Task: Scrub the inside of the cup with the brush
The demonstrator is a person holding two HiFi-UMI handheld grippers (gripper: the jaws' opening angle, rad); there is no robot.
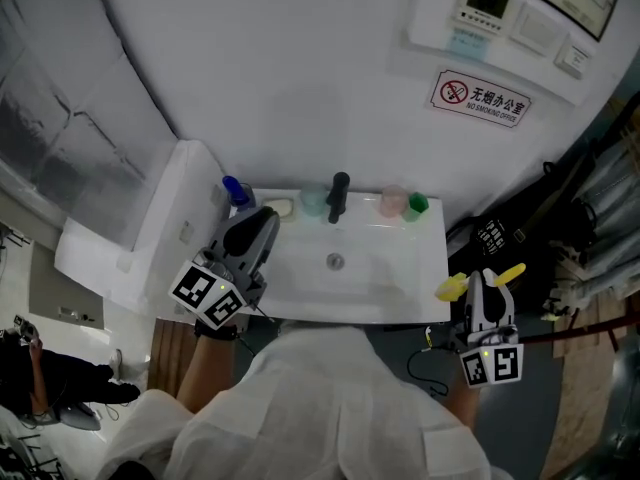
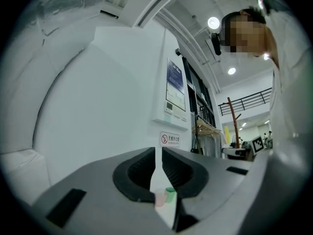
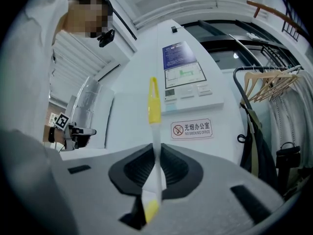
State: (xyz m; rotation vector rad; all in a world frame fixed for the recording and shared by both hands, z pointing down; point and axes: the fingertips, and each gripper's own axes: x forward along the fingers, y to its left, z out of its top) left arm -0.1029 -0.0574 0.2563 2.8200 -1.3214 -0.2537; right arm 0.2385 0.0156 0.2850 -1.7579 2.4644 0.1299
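Note:
Three cups stand along the back rim of the white sink (image 1: 300,288): a pale teal cup (image 1: 313,201) left of the black faucet (image 1: 339,196), and a pink cup (image 1: 393,200) and a green cup (image 1: 418,204) right of it. My left gripper (image 1: 262,218) hovers over the sink's left rim with its jaws nearly together and nothing between them. In the left gripper view the pink cup (image 2: 160,199) and green cup (image 2: 169,194) show far off through the slit of that gripper (image 2: 158,153). Right of the sink, my right gripper (image 1: 485,280) is shut on a brush (image 3: 153,106) with a thin white handle and yellow ends (image 1: 510,272).
A blue bottle (image 1: 235,190) and a bar of soap (image 1: 280,208) sit at the sink's back left. A white appliance (image 1: 170,218) stands against the sink's left side. A no-smoking sign (image 1: 480,98) and a control panel (image 1: 500,13) hang on the wall. Dark bags and clothes hangers crowd the right.

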